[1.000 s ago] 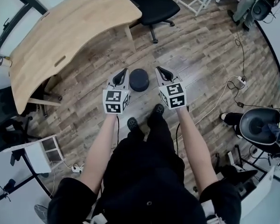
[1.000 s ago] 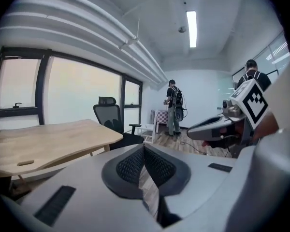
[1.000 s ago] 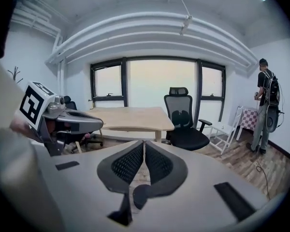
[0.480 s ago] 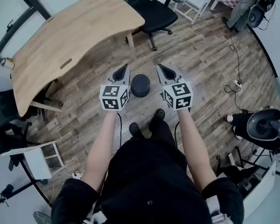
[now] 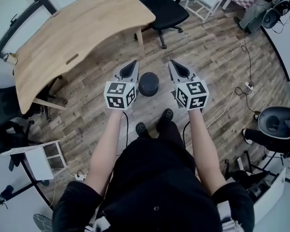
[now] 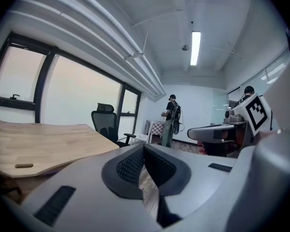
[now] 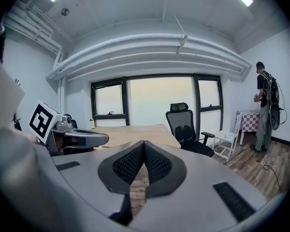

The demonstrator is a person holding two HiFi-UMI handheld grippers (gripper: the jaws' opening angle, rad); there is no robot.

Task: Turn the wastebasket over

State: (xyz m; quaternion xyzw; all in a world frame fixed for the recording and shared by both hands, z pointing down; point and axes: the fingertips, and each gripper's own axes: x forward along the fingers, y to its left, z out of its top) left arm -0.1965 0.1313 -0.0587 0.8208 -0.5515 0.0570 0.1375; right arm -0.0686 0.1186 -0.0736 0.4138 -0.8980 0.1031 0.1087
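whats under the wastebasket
The wastebasket stands on the wood plank floor. The patch directly beneath it is covered by the basket's own dark body, so anything there cannot be seen.

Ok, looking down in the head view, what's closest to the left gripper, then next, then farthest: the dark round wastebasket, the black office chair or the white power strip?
1. dark round wastebasket: just right of the left gripper, below it.
2. black office chair: farther ahead, at the top of the view.
3. white power strip: far off to the right.
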